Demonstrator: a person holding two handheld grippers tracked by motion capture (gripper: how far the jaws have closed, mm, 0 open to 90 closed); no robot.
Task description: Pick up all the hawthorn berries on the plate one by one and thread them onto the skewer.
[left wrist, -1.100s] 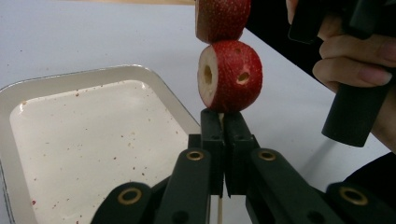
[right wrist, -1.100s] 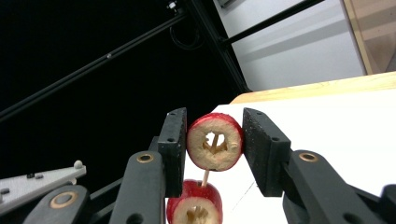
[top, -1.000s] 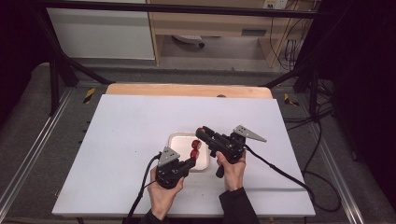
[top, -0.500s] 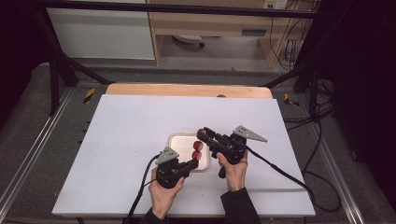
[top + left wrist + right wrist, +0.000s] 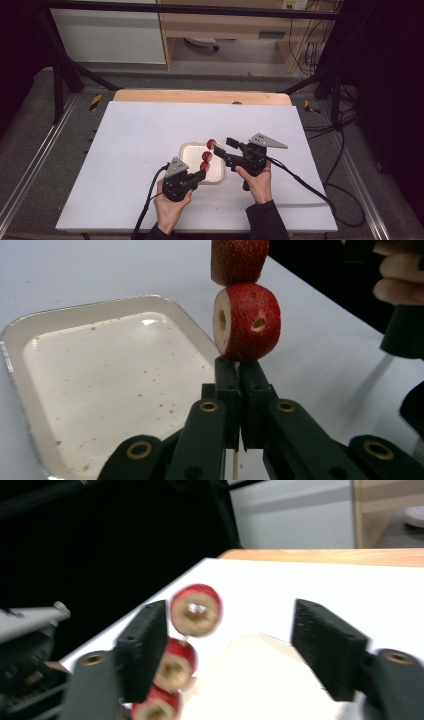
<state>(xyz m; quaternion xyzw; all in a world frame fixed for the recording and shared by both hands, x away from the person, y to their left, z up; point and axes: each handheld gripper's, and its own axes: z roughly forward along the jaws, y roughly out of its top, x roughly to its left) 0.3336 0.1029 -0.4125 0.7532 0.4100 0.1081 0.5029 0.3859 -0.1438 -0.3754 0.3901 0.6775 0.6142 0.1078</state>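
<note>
- A person works two hand-held grippers over a white table (image 5: 130, 150), building a skewer of strawberry slices above a shallow white tray (image 5: 100, 305).
- Left gripper (image 5: 199, 176): jaws pinched together on the thin wooden skewer (image 5: 235, 467), which rises between the pads and carries the fruit.
- Right gripper (image 5: 221, 146): jaws stand wide apart and have just been opening; nothing is pressed between them, though the top slice sits just beside one black pad (image 5: 145, 645) in the right gripper view.
- Count of strawberry slices (image 5: 196, 610): three red rounds stacked on the stick in the right gripper view; the high view seems to show three as well, though they are small there.
- The tray is one, lying under the fruit and speckled with red flecks of juice.
- No brand, label or writing can be read on the tray, the table or either gripper.
- A grey three-cornered plate (image 5: 268, 141) tops the right gripper; a cable trails from each.
</note>
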